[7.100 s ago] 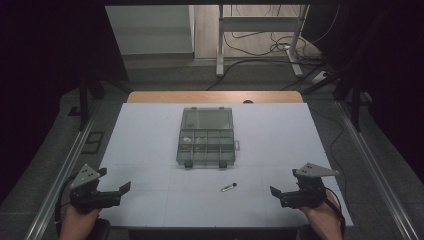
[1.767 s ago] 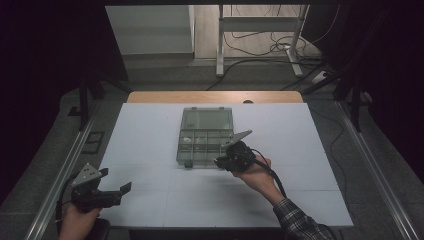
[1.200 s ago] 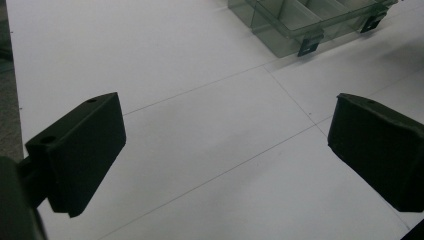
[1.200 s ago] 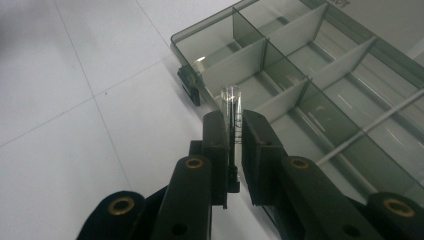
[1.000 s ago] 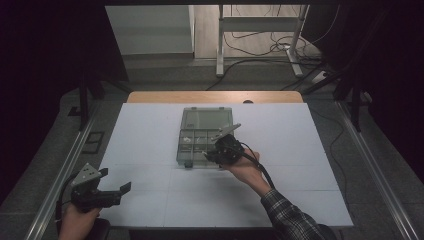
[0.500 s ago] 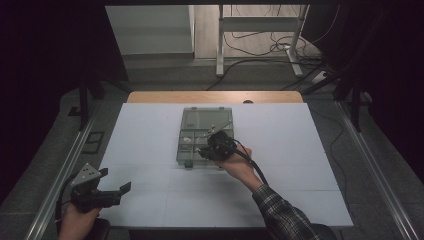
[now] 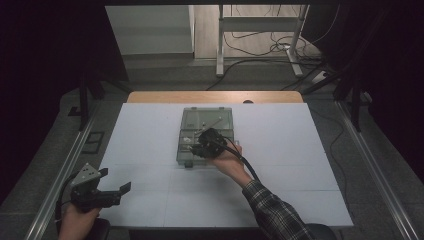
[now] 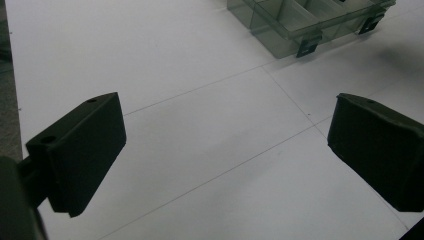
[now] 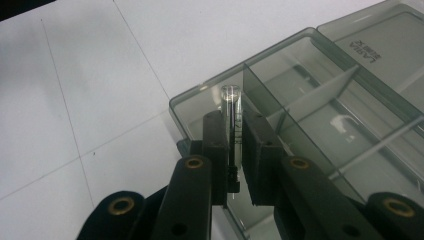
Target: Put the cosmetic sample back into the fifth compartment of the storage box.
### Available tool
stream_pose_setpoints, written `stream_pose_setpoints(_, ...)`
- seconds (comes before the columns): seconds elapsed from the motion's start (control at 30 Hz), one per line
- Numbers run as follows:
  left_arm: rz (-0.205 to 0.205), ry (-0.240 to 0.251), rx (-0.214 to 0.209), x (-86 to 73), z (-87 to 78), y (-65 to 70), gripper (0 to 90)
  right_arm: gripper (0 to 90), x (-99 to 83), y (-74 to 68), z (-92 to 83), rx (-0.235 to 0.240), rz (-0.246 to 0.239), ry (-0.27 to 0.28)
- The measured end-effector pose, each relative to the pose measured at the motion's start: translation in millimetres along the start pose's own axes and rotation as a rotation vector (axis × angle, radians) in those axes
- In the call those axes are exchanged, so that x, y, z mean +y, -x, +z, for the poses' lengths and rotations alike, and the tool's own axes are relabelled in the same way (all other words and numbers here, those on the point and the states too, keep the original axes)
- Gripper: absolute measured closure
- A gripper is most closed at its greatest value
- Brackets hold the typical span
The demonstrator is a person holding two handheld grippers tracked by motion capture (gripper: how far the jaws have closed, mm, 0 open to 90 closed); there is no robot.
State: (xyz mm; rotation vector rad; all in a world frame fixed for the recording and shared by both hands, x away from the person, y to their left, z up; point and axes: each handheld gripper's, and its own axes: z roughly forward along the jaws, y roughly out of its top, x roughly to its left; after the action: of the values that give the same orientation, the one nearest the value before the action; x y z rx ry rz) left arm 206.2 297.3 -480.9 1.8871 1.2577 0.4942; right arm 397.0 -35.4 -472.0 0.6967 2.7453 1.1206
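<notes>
A clear smoky-grey compartment box (image 7: pixel 206 119) lies with its lid open in the middle of the white table (image 7: pixel 145 145). My right gripper (image 7: pixel 196 149) hangs over the box's near left corner, shut on a small clear tube with a dark tip. In the right gripper view the tube (image 9: pixel 230 97) stands upright between the jaws of the right gripper (image 9: pixel 234 121), above a corner compartment of the box (image 9: pixel 320 90). My left gripper (image 7: pixel 115 180) rests open at the table's front left; in its own view the left gripper (image 8: pixel 225 150) has nothing between its jaws, and the box (image 8: pixel 280 25) lies far ahead.
Thin seam lines cross the table top (image 8: pixel 200 100). Metal rails (image 7: pixel 65 170) run along both sides of the table. A wooden strip (image 7: pixel 215 97) edges the far side, with a stand and cables on the floor beyond.
The small tube lay on the table 7 s ago; my right gripper now holds it. Over the last second that gripper drifted left across the box's near edge. The left gripper stayed put.
</notes>
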Motion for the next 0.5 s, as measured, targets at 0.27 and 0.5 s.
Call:
stream_pose_setpoints(0.27,0.0,0.0,-0.001,0.0,0.1,-0.1,2.9,80.8,6.5,0.1,12.4,0.002,0.007,0.001)
stream_pose_setpoints(0.5,0.0,0.0,-0.001,-0.1,0.0,-0.1,2.9,80.8,8.4,-0.7,23.9,0.005,0.014,0.001)
